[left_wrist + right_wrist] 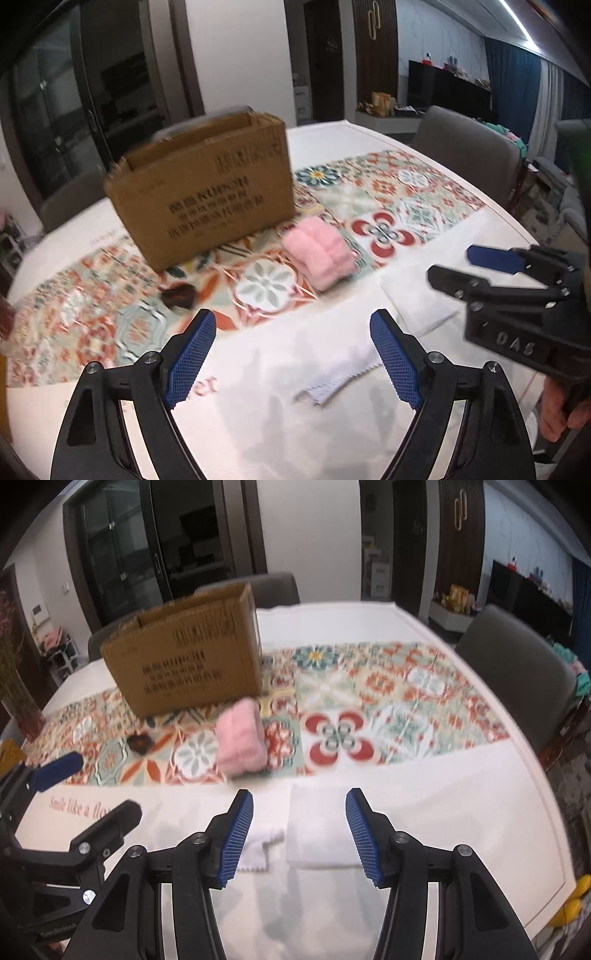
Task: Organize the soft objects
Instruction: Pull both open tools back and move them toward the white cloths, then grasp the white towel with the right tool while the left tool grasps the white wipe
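A pink folded towel (317, 251) (242, 734) lies on the patterned runner in front of an open cardboard box (207, 192) (184, 657). On the white cloth nearer me lie a folded white towel (417, 291) (317, 827) and a small white cloth with a zigzag edge (332, 380) (262, 845). My left gripper (293, 332) (99, 786) is open above the small cloth, with nothing between its pads. My right gripper (300, 805) (458, 266) hovers open over the white towel and its pads press on nothing.
A small dark brown object (179, 295) (140, 742) lies on the runner left of the pink towel. Grey chairs (465, 147) (517, 672) stand along the far and right sides of the table. A red vase (22, 709) stands at the left edge.
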Tool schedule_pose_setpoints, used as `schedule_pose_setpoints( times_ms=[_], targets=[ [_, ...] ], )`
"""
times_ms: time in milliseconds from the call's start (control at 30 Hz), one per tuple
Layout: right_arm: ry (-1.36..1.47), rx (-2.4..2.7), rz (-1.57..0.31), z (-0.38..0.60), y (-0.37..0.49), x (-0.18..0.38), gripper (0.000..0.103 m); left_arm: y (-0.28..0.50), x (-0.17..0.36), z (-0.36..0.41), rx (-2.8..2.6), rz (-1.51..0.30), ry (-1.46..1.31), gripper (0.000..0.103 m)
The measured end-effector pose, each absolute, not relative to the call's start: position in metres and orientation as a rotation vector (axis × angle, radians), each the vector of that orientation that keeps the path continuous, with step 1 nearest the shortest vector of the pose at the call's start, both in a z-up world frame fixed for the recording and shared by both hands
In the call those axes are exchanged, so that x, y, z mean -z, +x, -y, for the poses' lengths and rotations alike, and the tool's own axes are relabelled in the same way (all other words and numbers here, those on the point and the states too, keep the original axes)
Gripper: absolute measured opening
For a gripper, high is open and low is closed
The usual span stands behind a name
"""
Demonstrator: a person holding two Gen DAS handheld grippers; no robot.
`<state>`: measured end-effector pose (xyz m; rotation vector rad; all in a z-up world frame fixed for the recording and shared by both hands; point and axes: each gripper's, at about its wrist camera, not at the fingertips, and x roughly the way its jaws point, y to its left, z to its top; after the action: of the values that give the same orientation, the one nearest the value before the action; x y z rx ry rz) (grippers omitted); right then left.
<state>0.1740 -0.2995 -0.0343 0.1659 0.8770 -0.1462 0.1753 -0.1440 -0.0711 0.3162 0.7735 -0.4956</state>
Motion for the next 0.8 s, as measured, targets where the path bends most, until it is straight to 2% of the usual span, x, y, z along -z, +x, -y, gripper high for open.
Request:
schedule_pose_setpoints(
  times_ms=[433, 800],
  targets=[
    [0.213, 0.170, -0.992, 0.318, 0.178, 0.082, 0.054, 0.177, 0.125, 0.159, 0.571, -0.938, 0.342, 0.083],
    [0.242, 0.148, -1.059, 0.327, 0.184, 0.113, 0.054, 0.182, 0.153, 0.170, 0.602, -1.008, 0.339, 0.080]
  ],
)
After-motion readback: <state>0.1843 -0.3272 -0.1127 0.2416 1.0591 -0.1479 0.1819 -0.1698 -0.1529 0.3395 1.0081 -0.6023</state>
